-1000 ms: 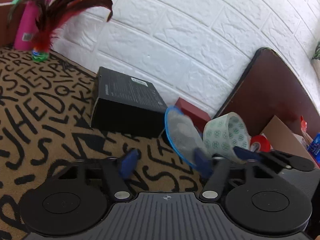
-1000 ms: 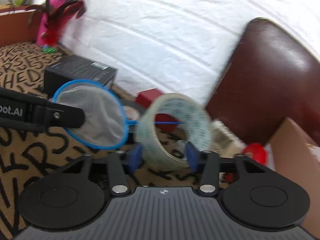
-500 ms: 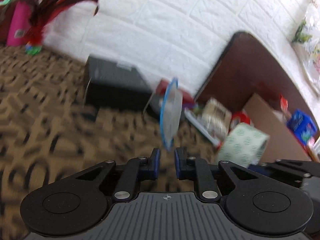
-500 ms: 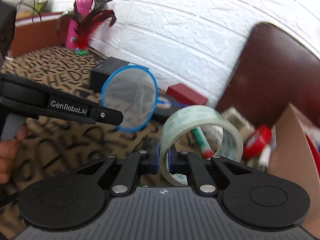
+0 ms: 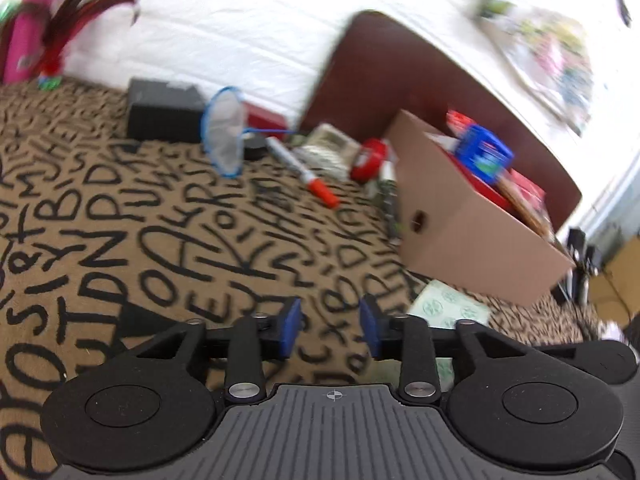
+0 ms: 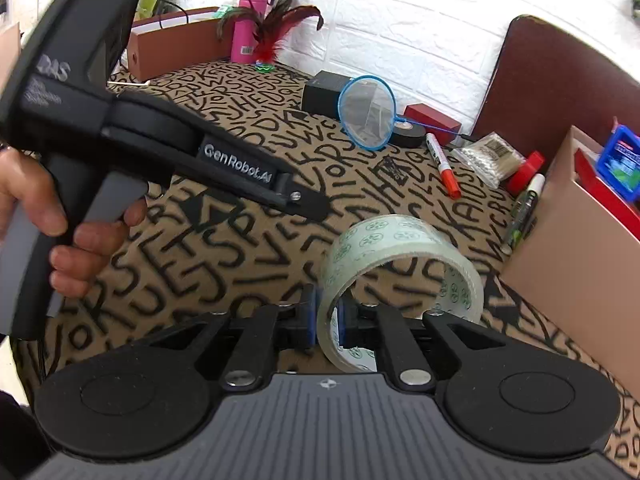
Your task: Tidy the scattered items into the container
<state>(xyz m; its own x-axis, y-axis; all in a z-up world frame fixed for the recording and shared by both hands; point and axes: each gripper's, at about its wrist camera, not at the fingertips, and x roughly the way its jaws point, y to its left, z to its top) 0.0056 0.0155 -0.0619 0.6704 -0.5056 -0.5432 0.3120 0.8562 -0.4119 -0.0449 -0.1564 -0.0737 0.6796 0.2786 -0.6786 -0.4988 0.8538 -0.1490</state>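
My right gripper (image 6: 325, 320) is shut on the wall of a clear tape roll (image 6: 400, 248) printed with green marks, held above the lettered cloth. The roll (image 5: 448, 308) also shows low in the left wrist view, near the open cardboard box (image 5: 460, 220). My left gripper (image 5: 329, 328) hovers over the cloth, its jaws opening with nothing between them. In the right wrist view a hand holds the left gripper (image 6: 312, 204) at the left. A blue hand net (image 6: 368, 112), a red-capped marker (image 6: 444, 168), black tape (image 6: 408, 134) and a bead bag (image 6: 488, 158) lie scattered beyond.
The cardboard box (image 6: 568, 240) at the right holds a blue carton (image 6: 622, 160) and red packs. A red tape roll (image 6: 524, 172) and a green marker (image 6: 524, 212) lie beside it. A black box (image 6: 324, 90), red box (image 6: 432, 118) and pink bottle (image 6: 250, 24) stand by the wall.
The right gripper closed on the tape roll's wall and drew it back from the clutter. The left gripper shut briefly by the net, then pulled back and opened; the net stays on the table.
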